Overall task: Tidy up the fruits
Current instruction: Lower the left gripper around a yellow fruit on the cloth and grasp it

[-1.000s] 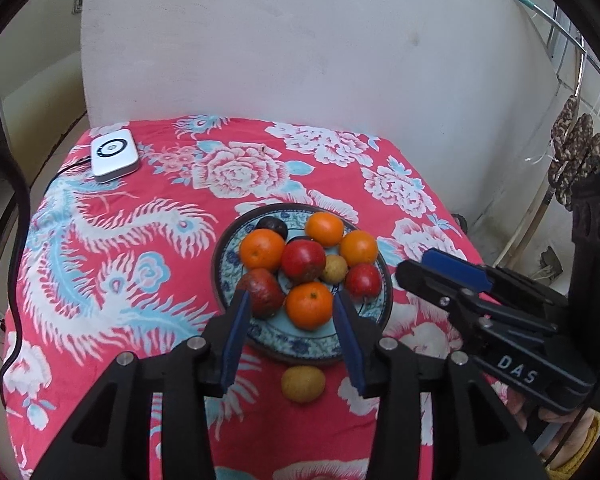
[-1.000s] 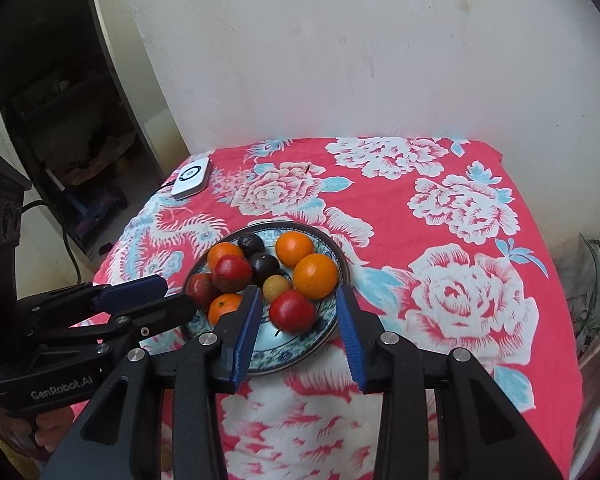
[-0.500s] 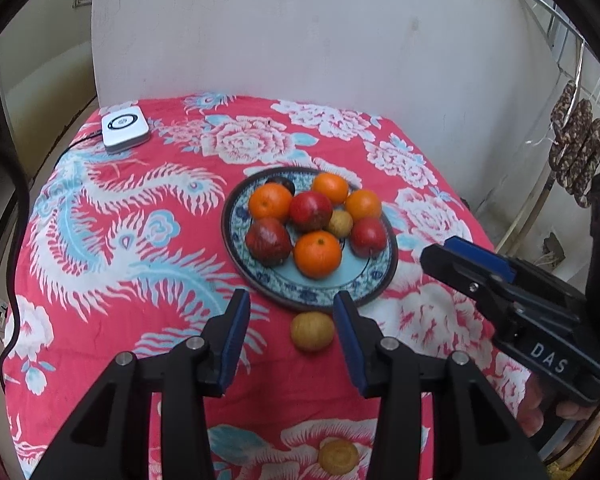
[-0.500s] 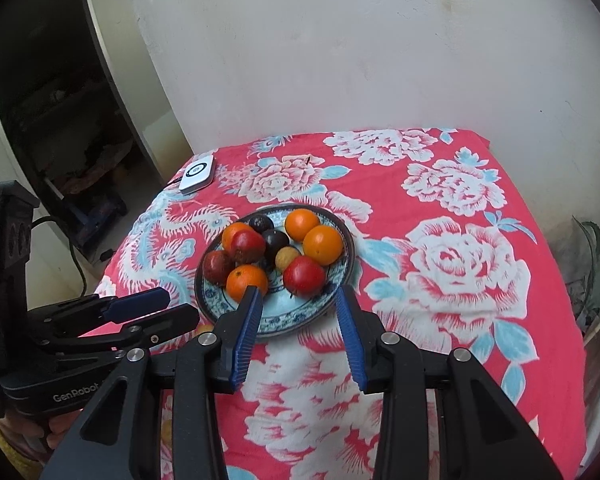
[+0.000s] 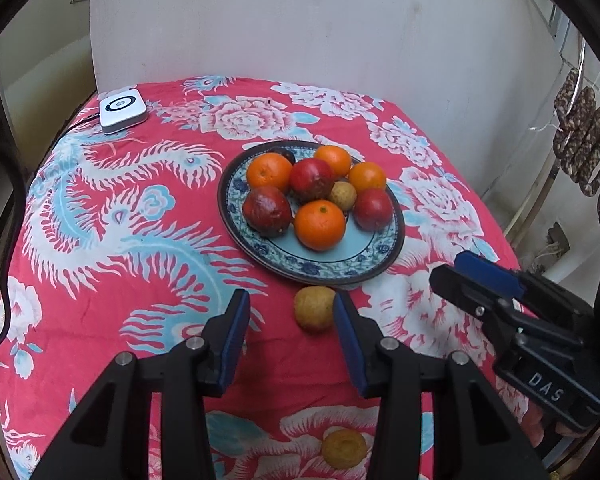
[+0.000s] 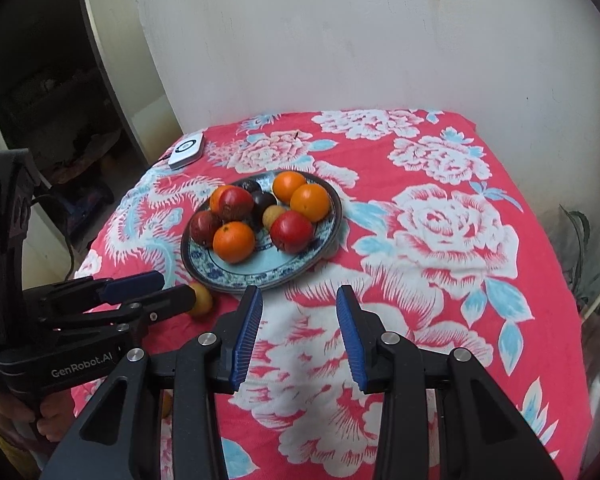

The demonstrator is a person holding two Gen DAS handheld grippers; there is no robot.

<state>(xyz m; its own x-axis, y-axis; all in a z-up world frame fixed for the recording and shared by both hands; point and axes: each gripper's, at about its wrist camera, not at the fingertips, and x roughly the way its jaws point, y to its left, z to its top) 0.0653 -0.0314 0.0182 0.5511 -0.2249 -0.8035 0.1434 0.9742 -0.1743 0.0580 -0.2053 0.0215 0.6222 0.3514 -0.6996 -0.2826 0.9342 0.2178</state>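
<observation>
A blue patterned plate [image 5: 340, 270] [image 6: 236, 276] on the red floral cloth holds several oranges, red fruits, a dark plum and a small tan fruit. A loose tan fruit [image 5: 314, 308] [image 6: 203, 300] lies on the cloth just in front of the plate. My left gripper [image 5: 290, 320] [image 6: 178, 290] hovers over it, open; the fruit sits close to the right finger, and the pads are not pressing it. A second yellowish fruit [image 5: 344, 449] lies nearer the table's front edge. My right gripper [image 6: 298, 308] [image 5: 448, 270] is open and empty over the cloth, before the plate's right front.
A white device [image 5: 122, 110] [image 6: 187, 151] with a cable lies at the back left corner. A white wall stands behind the table. The cloth drops off at the left and right edges. Dark shelving is at the far left in the right wrist view.
Both grippers have drawn back from the plate toward the table's front. The loose tan fruit now sits at the left fingertips, and the second fruit has come into view.
</observation>
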